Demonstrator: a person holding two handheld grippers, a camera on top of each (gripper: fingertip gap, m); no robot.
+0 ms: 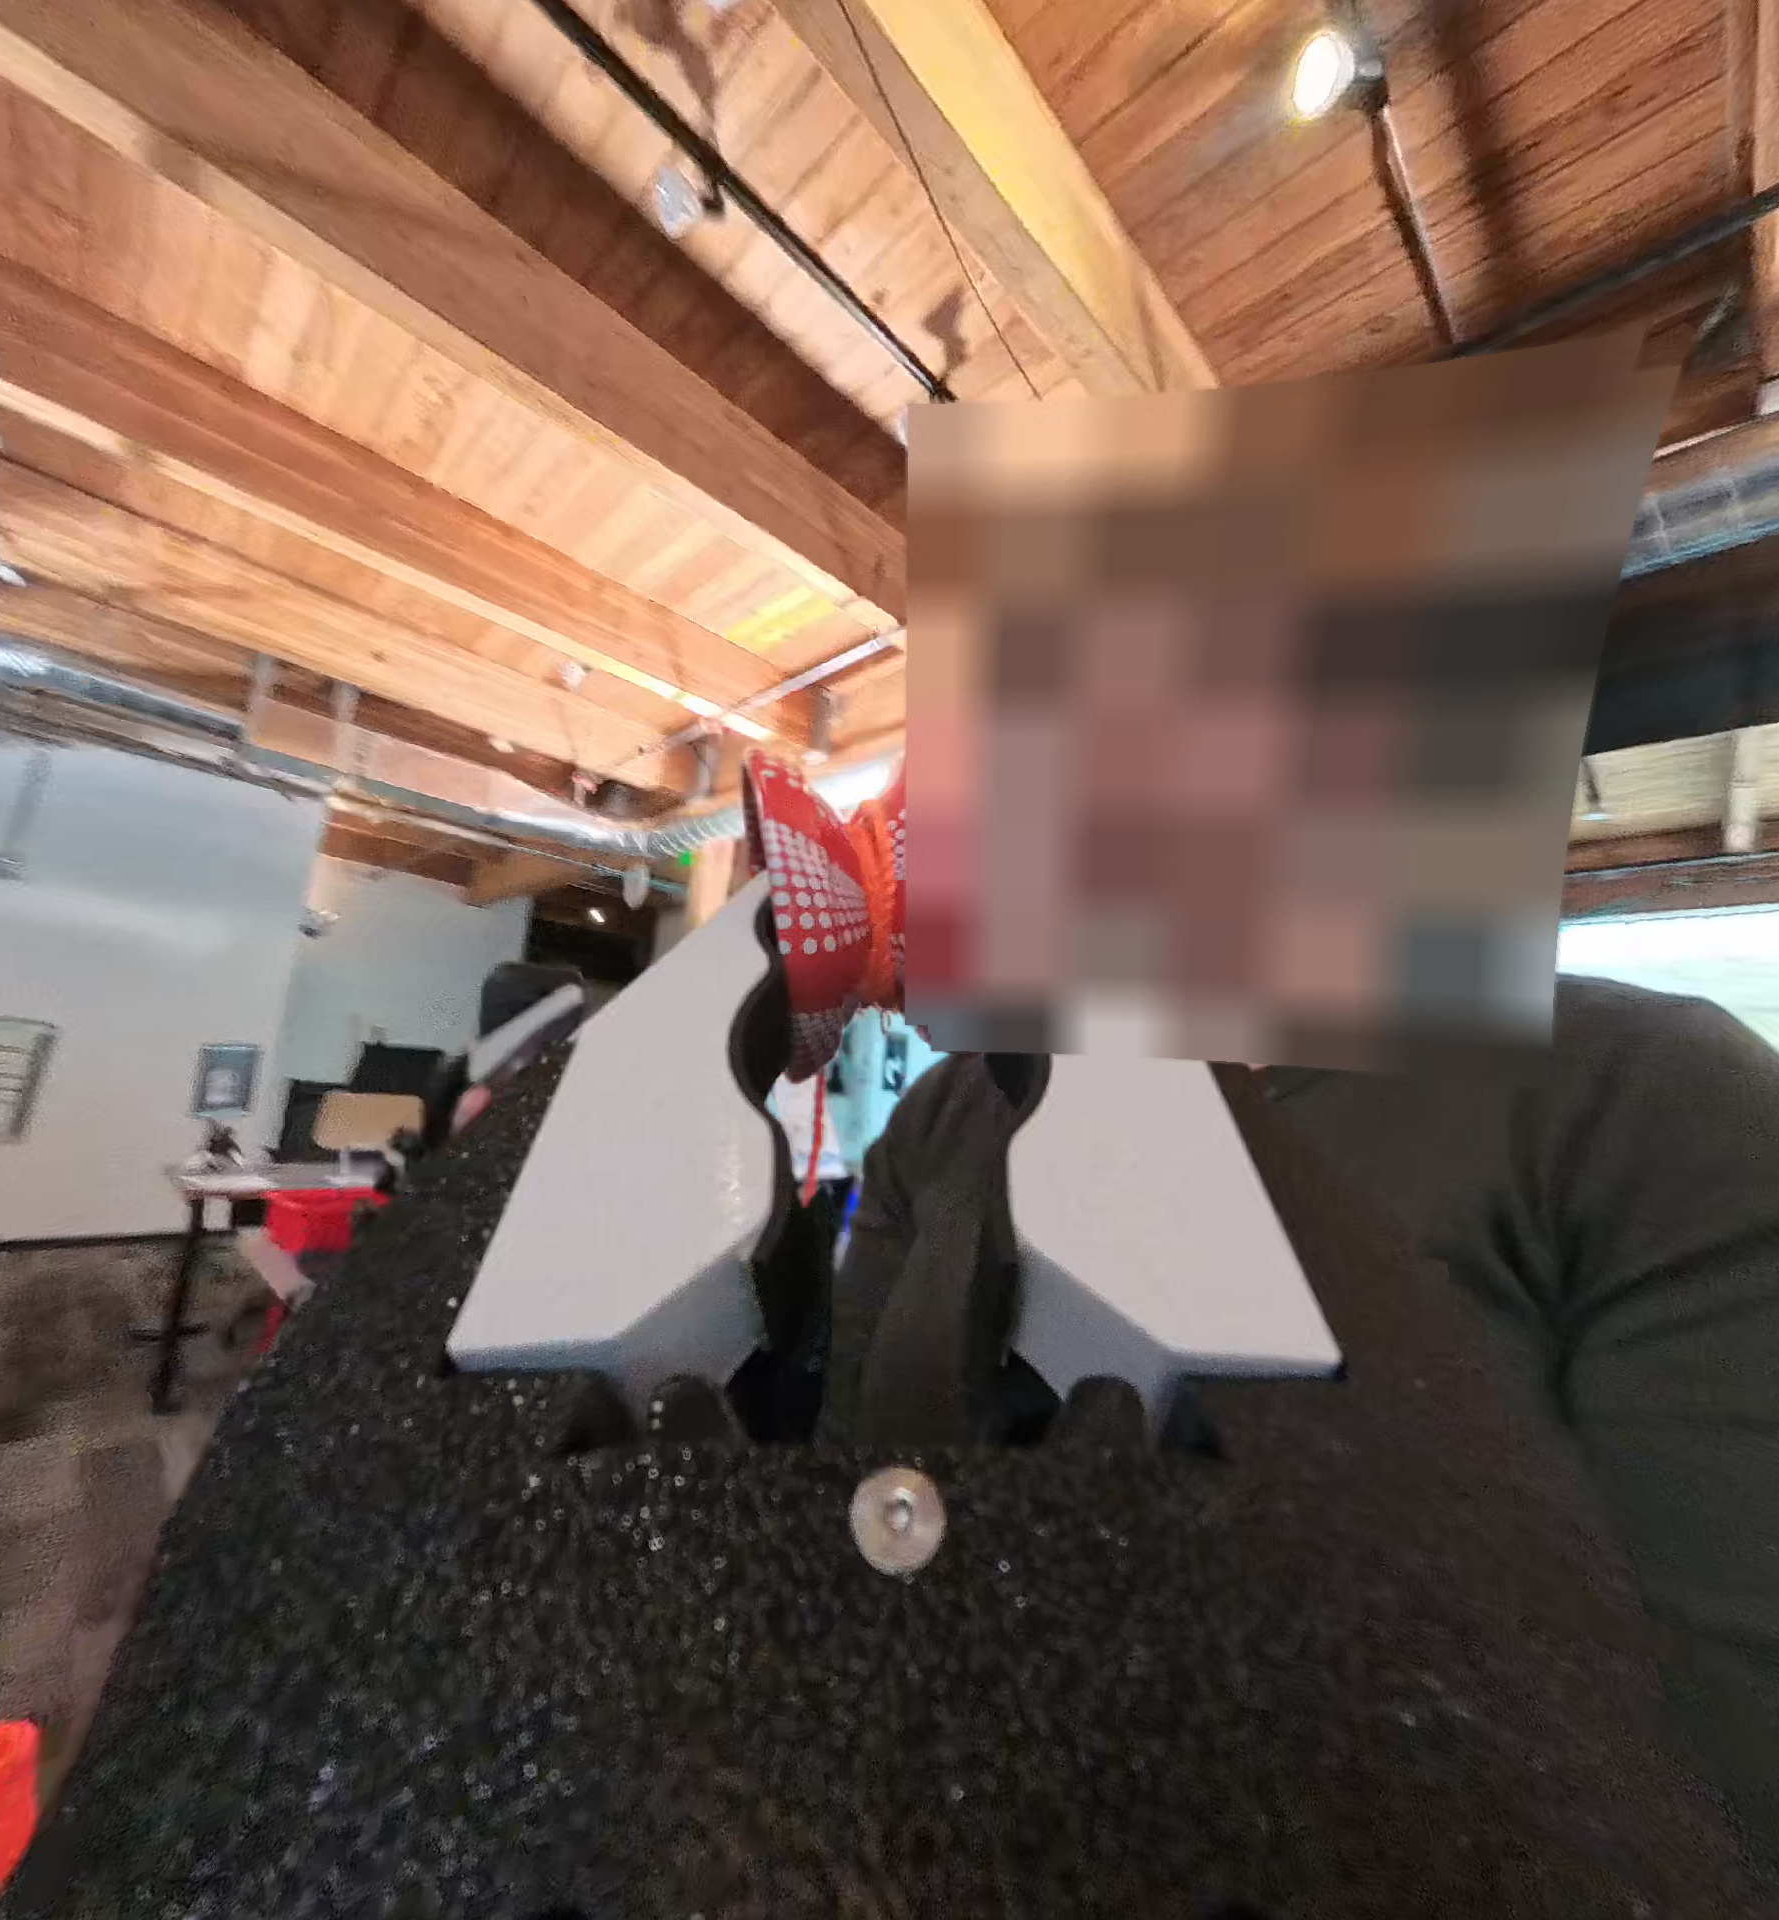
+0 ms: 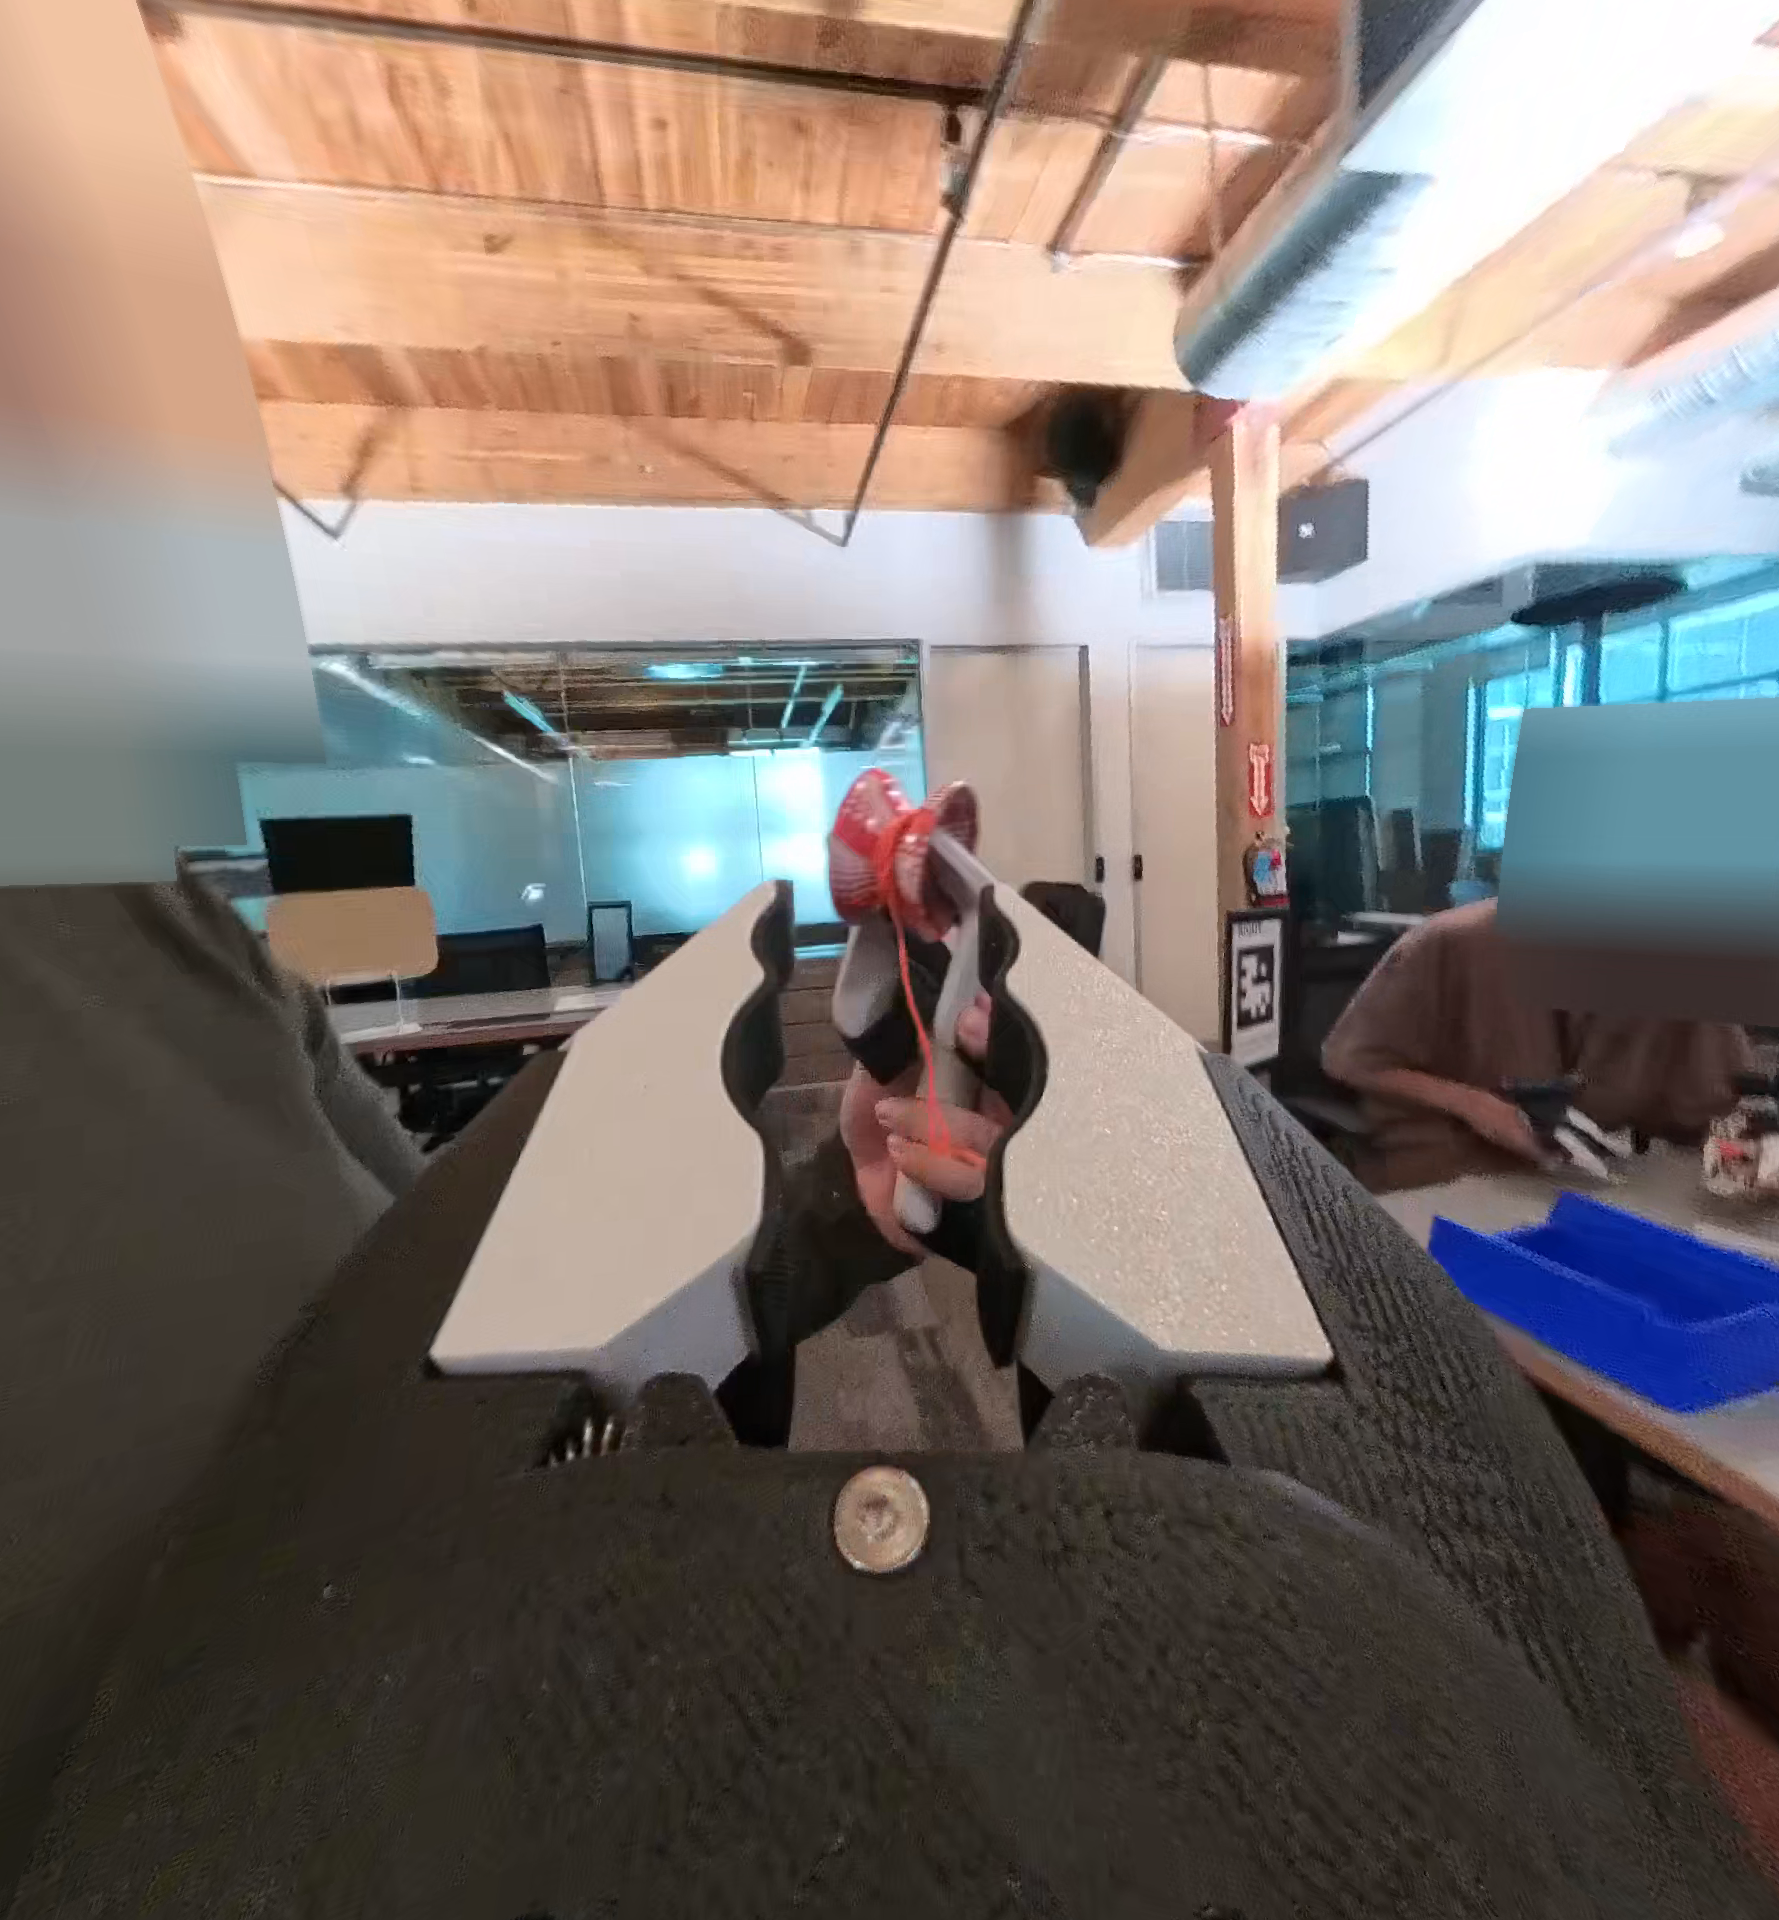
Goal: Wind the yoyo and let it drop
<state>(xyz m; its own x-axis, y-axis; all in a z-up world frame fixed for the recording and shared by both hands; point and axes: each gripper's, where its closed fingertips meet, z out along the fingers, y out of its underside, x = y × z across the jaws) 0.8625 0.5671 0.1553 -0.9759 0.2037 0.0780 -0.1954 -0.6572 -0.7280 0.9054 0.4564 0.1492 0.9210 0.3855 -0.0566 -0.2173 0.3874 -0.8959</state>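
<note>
The red yoyo [image 1: 817,904] with white dots sits between the fingertips of my left gripper [image 1: 864,966], which is shut on it and holds it up in the air. The gripper's right fingertip is hidden by a mosaic patch. The red string [image 1: 812,1132] is wound at the yoyo's axle and its loose end hangs down. In the right wrist view the yoyo [image 2: 900,857] and the left gripper [image 2: 932,997] show ahead between my right gripper's fingers. The string [image 2: 926,1049] dangles near the right finger's pad. My right gripper [image 2: 885,914] is open and holds nothing.
A blue bin [image 2: 1633,1309] lies on a grey table [image 2: 1758,1455] at the right, where another person in a brown top [image 2: 1467,1039] is seated. A dark-sleeved arm [image 1: 1591,1351] is close behind my left gripper. Desks and chairs stand farther back. My hands' fingertips stand some 12 cm from each other.
</note>
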